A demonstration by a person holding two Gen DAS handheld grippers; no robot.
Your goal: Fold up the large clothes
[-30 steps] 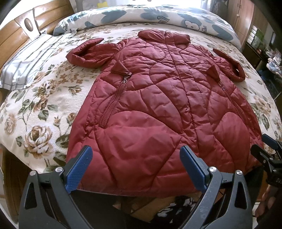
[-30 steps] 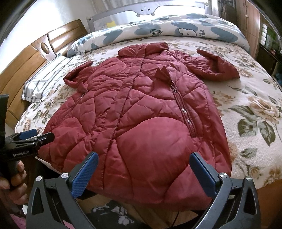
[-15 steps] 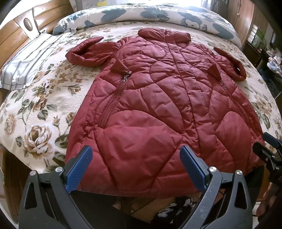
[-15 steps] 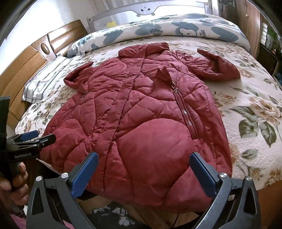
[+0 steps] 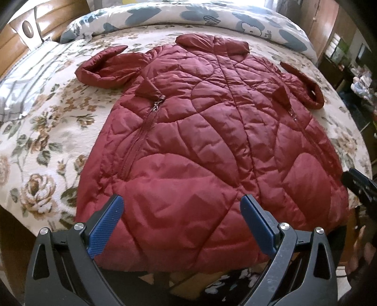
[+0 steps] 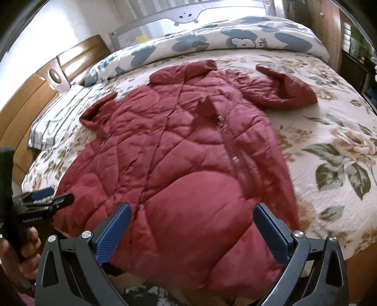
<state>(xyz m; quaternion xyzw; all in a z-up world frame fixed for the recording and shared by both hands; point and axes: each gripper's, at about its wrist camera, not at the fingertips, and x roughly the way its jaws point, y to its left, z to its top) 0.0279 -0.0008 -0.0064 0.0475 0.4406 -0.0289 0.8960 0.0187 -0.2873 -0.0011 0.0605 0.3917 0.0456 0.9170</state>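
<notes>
Left gripper [image 5: 181,226] w/ jaws spread wide, nothing between the blue ribbed pads [image 5: 104,229], poised over the hem of the red puffer coat [image 5: 212,146]. Right gripper [image 6: 190,233] likewise wide open, empty, over the coat's hem nearer its right side.

Coat lies flat, spread out on a floral bedspread [image 5: 47,131]; long axis runs from hem at the near bed edge to collar [image 5: 212,43] at the far end, pointing away from both cams. Sleeves stick out to either side near the collar, each curled back on itself. Hem slightly overhangs the near edge of the bed.

Left cam shows both zips & both sleeves, plus the tip of the right gripper at the frame's far right. Right cam shows the left gripper [image 6: 50,197] side-on at the lower left w/ the person's hand [image 6: 26,249] round its handle, a grey bed rail [image 6: 188,16] at the far side, and one zip [image 6: 232,153] w/ metal teeth, somewhat blurred.

Coat: shiny, quilted in curved puffy panels. Bedspread nubby, cream w/ roses. Blue-patterned duvet [image 5: 235,16] rolled along the far side; striped pillow [image 5: 21,82] & wooden headboard [image 5: 30,26] to the left.
</notes>
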